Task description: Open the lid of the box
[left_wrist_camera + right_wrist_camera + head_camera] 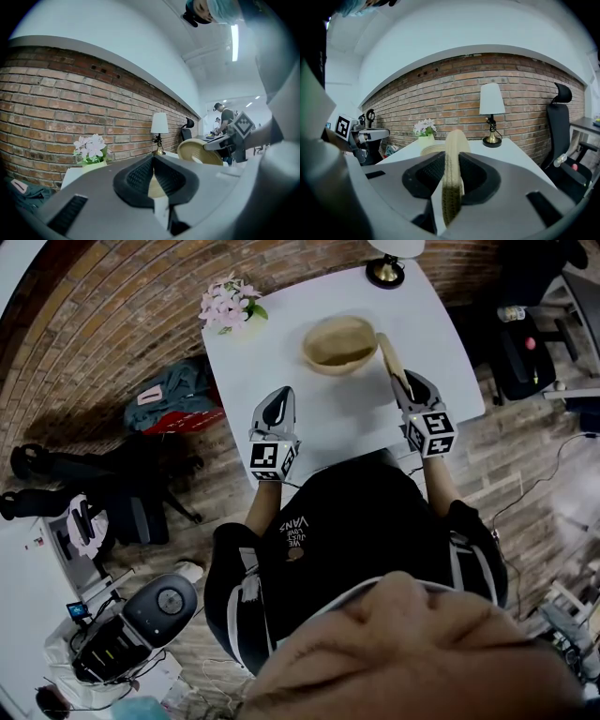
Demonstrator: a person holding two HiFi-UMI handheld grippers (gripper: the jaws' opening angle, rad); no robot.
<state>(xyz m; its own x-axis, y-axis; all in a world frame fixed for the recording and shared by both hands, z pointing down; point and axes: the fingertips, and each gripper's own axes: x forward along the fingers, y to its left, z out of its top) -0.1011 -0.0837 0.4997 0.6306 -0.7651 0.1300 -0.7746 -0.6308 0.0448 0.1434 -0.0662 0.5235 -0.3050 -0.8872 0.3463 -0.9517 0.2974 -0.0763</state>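
The woven box (339, 345) sat open on the white table (281, 371). Just right of the box, the right gripper (403, 382) had its fingers clamped on the lid (389, 354) (stood on edge). Near the box's front left, the left gripper (278, 396) had its fingers pressed together, empty.

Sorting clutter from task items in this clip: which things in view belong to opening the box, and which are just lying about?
Job: box; lid, clamped in right gripper; left gripper, shut and empty.
Lying about: flowers; lamp; bag on the floor.
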